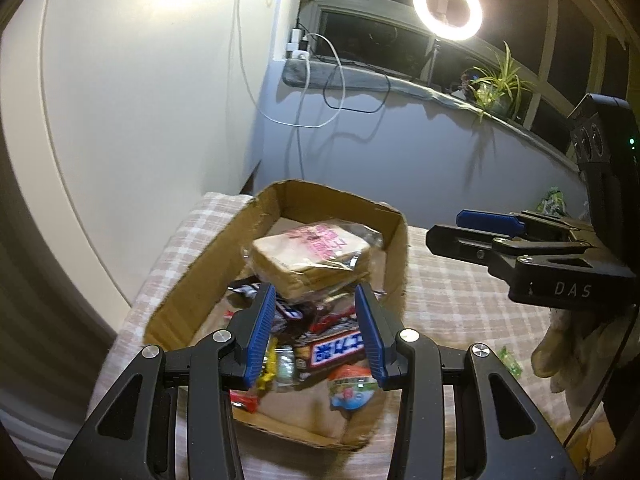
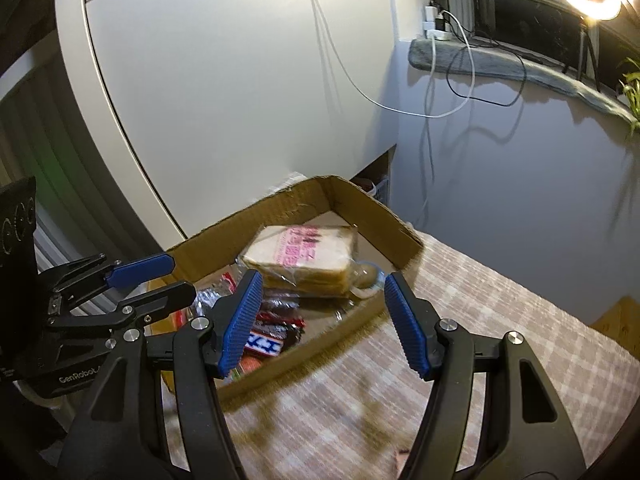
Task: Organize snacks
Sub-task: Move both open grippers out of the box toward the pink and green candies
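One squarish plastic-wrapped bread pack (image 1: 316, 258) tops crinkly wrappers (image 1: 320, 340).

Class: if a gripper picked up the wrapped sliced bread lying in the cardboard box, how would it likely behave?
The wrapped bread would probably squash easily, since it shows soft slices. Its clear, glossy wrapper may slip against the pads. It looks bulky but probably light, and sits atop other snacks, so pushing may slide it.

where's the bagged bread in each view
Left wrist: bagged bread lies in the cardboard box, centre frame, just beyond the fingertips.
Right wrist: bagged bread sits centre frame, in the box's far half.
Shared landmark: the ring light, top right in both views.
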A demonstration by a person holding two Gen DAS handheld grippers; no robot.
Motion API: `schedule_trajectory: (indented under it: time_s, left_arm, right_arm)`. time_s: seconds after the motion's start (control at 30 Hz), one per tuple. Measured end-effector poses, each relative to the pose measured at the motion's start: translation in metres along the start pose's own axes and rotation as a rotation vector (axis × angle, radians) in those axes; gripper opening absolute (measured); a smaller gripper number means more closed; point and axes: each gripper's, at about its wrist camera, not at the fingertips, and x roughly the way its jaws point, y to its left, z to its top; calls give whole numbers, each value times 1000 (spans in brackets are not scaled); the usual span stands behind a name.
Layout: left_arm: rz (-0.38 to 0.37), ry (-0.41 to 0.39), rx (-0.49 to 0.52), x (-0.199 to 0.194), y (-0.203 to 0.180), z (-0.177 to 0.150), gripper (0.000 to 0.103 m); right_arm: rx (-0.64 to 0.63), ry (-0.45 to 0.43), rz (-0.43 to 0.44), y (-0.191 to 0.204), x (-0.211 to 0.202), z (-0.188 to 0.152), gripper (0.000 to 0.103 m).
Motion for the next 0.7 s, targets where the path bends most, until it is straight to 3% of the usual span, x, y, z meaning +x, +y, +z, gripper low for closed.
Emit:
schedule_trajectory:
  time_s: [0.1,0.17,0.23,0.7]
  left_arm:
    - [-16,4,12,1,-11,-1,40]
    - [-28,10,23,2,-18,-2,40]
    - [-44,19,36,5,-28,-4,40]
    - [-162,112,111,23,-94,-24,40]
  right_arm:
    - [33,18,-3,-15,-9,-8,67]
    - [53,29,-18,-26,-15,-14,76]
    - [68,38,-51,-37,-23,-22,79]
    - [154,114,-128,-97,-61,-89,79]
